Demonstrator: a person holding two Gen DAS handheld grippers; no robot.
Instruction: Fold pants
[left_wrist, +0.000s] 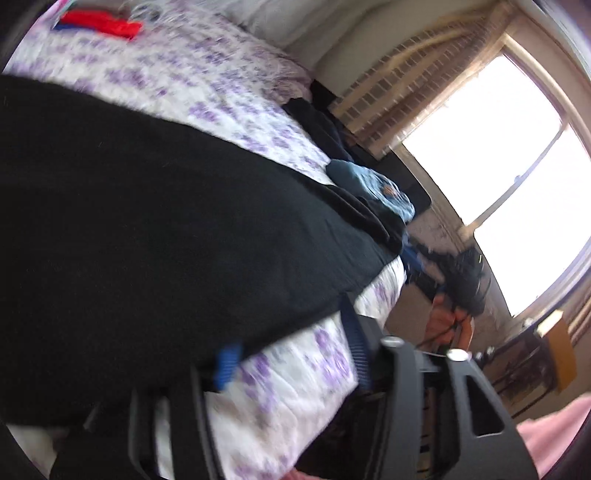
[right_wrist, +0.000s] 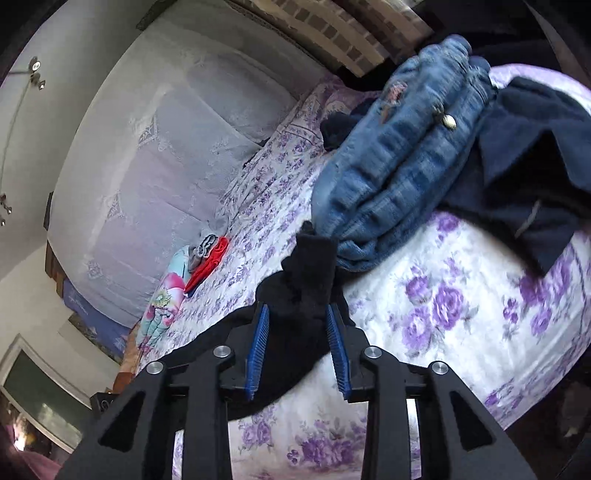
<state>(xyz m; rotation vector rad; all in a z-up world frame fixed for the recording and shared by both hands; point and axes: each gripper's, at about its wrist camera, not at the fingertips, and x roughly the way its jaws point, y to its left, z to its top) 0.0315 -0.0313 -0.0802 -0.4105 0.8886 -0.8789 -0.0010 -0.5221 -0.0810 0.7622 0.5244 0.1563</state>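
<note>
Black pants (left_wrist: 147, 221) lie spread across the bed with the purple-flowered cover (left_wrist: 229, 96). My left gripper (left_wrist: 291, 350) stands wide open at the near bed edge, just below the pants' hem; its left blue pad (left_wrist: 226, 365) touches the black fabric, and nothing is gripped. In the right wrist view, a bunched corner of the black pants (right_wrist: 306, 280) stands between the blue pads (right_wrist: 338, 347) of my right gripper (right_wrist: 297, 314). The jaws are parted wide and not pressed on it.
Folded blue jeans (right_wrist: 399, 158) and a dark navy garment (right_wrist: 524, 155) lie on the bed beyond my right gripper. A stack of folded red and colourful clothes (right_wrist: 199, 258) sits near the headboard. A bright window (left_wrist: 509, 177) and floor clutter lie past the bed's edge.
</note>
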